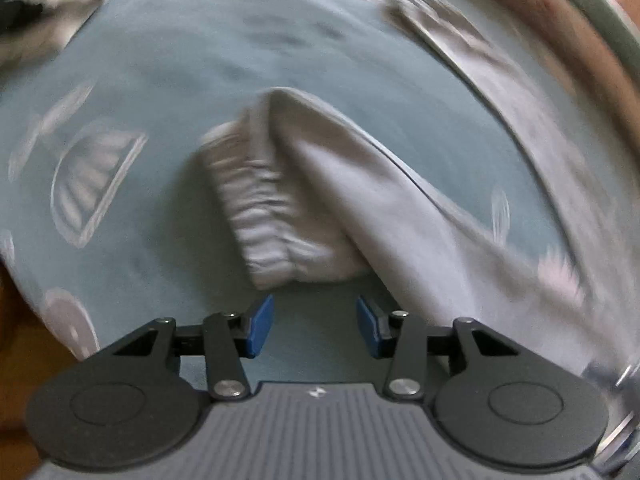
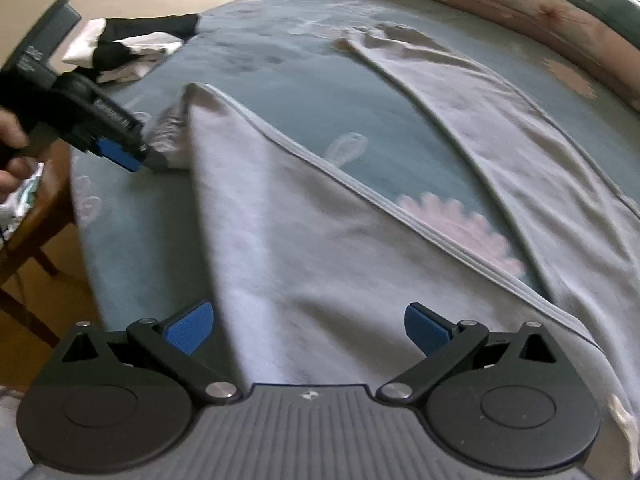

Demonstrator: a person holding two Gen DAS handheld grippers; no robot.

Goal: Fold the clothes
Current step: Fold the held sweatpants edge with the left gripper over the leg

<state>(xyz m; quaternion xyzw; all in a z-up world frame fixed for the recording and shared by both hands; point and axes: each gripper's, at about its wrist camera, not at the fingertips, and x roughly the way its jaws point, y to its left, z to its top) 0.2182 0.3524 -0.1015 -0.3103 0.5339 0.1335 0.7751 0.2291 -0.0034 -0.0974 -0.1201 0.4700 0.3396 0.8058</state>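
The right claw (image 2: 307,327) hangs with its jaws wide apart over the near part of the grey trousers (image 2: 312,264), holding nothing. The trousers lie spread on the bed (image 2: 132,220), one leg reaching far toward the pink pillow (image 2: 480,4). Farther left, the left claw (image 1: 315,327) is half open just before the ribbed cuff (image 1: 260,208), not gripping it. I judge the fold is not yet begun; next each claw must close on an edge
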